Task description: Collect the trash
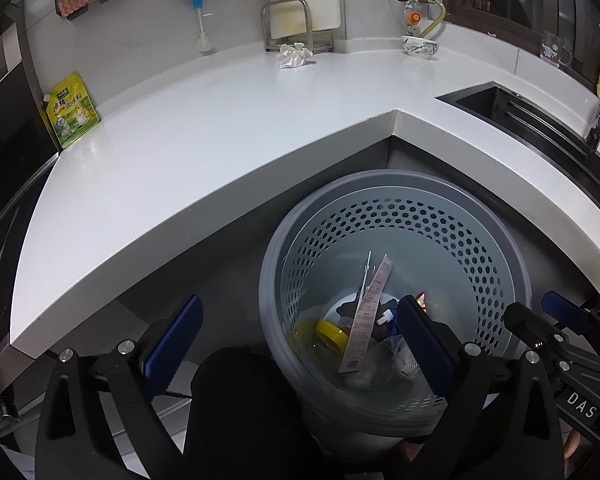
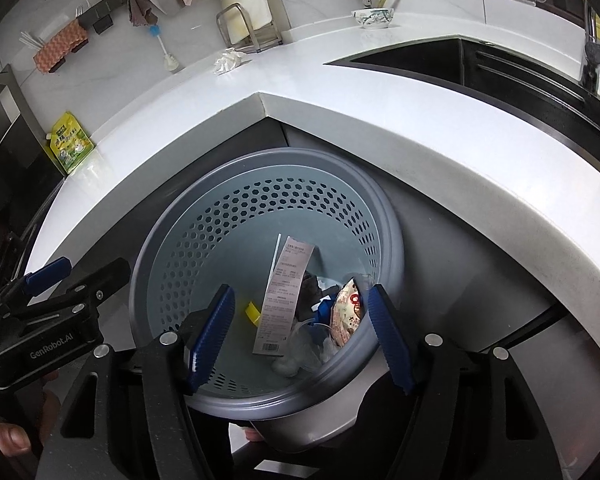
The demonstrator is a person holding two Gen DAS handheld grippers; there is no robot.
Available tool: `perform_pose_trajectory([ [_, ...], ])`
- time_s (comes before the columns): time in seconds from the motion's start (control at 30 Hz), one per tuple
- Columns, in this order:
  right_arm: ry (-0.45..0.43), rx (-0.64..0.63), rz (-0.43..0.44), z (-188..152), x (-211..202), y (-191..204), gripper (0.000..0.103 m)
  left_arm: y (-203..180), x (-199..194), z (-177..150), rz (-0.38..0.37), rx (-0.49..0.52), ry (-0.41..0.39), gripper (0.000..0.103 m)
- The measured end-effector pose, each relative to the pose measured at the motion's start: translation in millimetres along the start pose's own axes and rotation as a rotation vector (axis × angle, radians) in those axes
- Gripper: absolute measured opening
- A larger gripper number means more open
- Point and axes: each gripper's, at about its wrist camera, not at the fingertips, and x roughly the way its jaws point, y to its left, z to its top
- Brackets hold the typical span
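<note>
Both of my grippers hang over the grey perforated bin point(image 1: 396, 264) that stands on the floor in the inside corner of the white counter point(image 1: 220, 128). My left gripper point(image 1: 300, 344) has its blue pads spread wide with nothing between them; one pad sits outside the bin's rim and the other over its opening. My right gripper point(image 2: 300, 340) is likewise spread apart and holds nothing, both pads over the bin's mouth.

Down in the bin I see a long receipt point(image 2: 282, 296) leaning upright, a yellow round lid point(image 1: 332, 332), a printed snack wrapper point(image 2: 346, 312) against the right wall, some clear crumpled plastic point(image 2: 304, 344) and a few dark scraps I cannot make out.

On the counter, a crumpled white tissue point(image 1: 295, 55) lies just in front of a metal rack point(image 1: 288, 24) holding a white cutting board. A yellow-green pouch point(image 1: 73, 110) leans against the wall at the far left. A patterned bowl point(image 1: 419, 46) sits near the back corner, and the dark sink point(image 1: 512, 108) is sunk into the counter at right.
</note>
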Motion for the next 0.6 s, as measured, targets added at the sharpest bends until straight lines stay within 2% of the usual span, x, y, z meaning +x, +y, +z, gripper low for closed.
perform_pose_trajectory([
  [0.6, -0.001, 0.000, -0.002, 0.0, -0.8, -1.4, 0.066, -0.6, 6.6, -1.6, 0.026, -0.006, 0.033, 0.097],
])
